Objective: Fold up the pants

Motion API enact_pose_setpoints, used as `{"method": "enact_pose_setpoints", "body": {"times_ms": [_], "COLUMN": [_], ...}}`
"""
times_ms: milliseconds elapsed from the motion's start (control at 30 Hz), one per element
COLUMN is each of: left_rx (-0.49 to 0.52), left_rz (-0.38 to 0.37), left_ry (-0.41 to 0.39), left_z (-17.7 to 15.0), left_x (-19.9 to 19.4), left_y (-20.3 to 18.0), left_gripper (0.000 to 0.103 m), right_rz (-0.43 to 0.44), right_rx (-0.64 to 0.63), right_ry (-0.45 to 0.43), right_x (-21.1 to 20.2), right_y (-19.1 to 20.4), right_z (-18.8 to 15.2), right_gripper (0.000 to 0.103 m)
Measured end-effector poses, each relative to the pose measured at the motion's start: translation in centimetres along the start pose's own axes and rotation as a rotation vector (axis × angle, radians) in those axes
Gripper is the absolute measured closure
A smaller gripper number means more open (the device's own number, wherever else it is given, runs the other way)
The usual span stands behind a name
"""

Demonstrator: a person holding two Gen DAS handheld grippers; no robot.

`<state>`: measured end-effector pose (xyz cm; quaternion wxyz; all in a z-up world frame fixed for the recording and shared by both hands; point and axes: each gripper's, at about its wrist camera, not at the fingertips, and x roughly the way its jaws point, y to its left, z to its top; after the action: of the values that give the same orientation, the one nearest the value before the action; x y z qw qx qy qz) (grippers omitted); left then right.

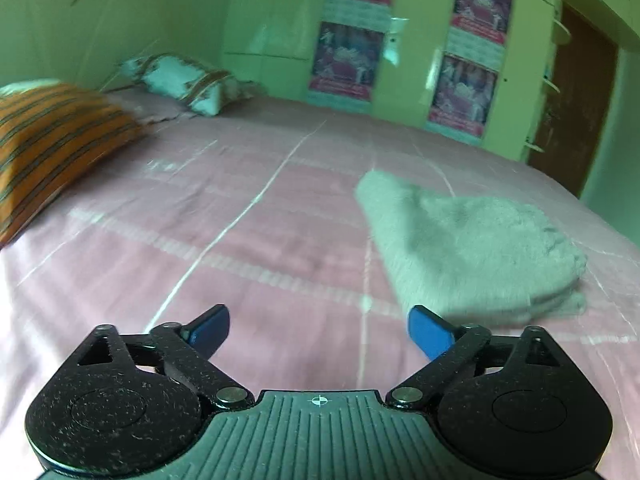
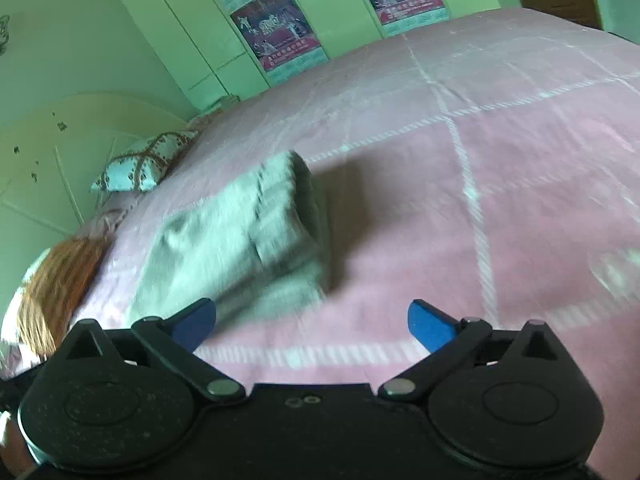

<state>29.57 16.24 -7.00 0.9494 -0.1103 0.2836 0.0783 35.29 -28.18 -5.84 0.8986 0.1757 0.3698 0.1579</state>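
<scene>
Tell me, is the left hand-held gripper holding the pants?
No, the left hand-held gripper is open with nothing between its blue fingers, and the folded pants lie apart on the bed.

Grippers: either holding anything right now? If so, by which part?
Nothing held. Left gripper and right gripper are both open above the bedspread; the folded pants lie free.

Each claw, left (image 1: pixel 319 330) and right (image 2: pixel 312 324), is built of speckled black linkages, silver pivot screws and blue fingertips (image 1: pixel 429 330); a crosshair mark is printed on the left's ribbed body.
</scene>
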Motion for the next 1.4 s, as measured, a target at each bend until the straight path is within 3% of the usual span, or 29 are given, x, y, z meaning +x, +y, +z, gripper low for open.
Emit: {"method": "enact_pose_setpoints", "body": {"times_ms": [200, 500, 700, 967, 1100, 1267, 1400], "left_rx": [-0.040, -0.026, -0.022, -0.012, -0.068, 0.022, 0.074], "left_rz": [0.019, -0.036, -0.071, -0.061, -0.108, -0.160, -0.174], "left_ry": [0.041, -0.061, -0.119, -0.179, -0.204, -0.229, -0.201], "left_z": [-4.6, -8.8, -10.5, -11.3, -11.7, -13.5, -15.6], "left_x": [-5.8, -14.9, -19.8, -24.3, -26.3, -29.0, -29.2], "left_y": [1.9, 0.3, -1.6, -4.3, -6.4, -10.2, -11.8], "left_gripper": [0.000, 0.000, 0.000, 0.000, 0.000, 0.000, 0.000], "right_rz": [-0.076, -0.137, -0.194, -0.121, -0.088, -0.057, -0.064], "right_rx": [0.018, -0.013, -0.088, -0.149, -0.206, -0.317, -0.397], "right_ry": [0.034, -0.167, -0.245, -0.300, -0.381, -0.412, -0.435], "right_x": [-6.4, -15.5, -18.3, -20.9, -22.9, -24.6, -24.8], "right_y": [-1.6, 0.6, 3.1, 6.5, 9.2, 12.6, 14.7], "right_z": [-7.1, -14.3, -15.8, -16.5, -17.9, -19.2, -20.0], "right_gripper": [0.006, 0.006, 0.006, 0.006, 0.006, 0.006, 0.006]}}
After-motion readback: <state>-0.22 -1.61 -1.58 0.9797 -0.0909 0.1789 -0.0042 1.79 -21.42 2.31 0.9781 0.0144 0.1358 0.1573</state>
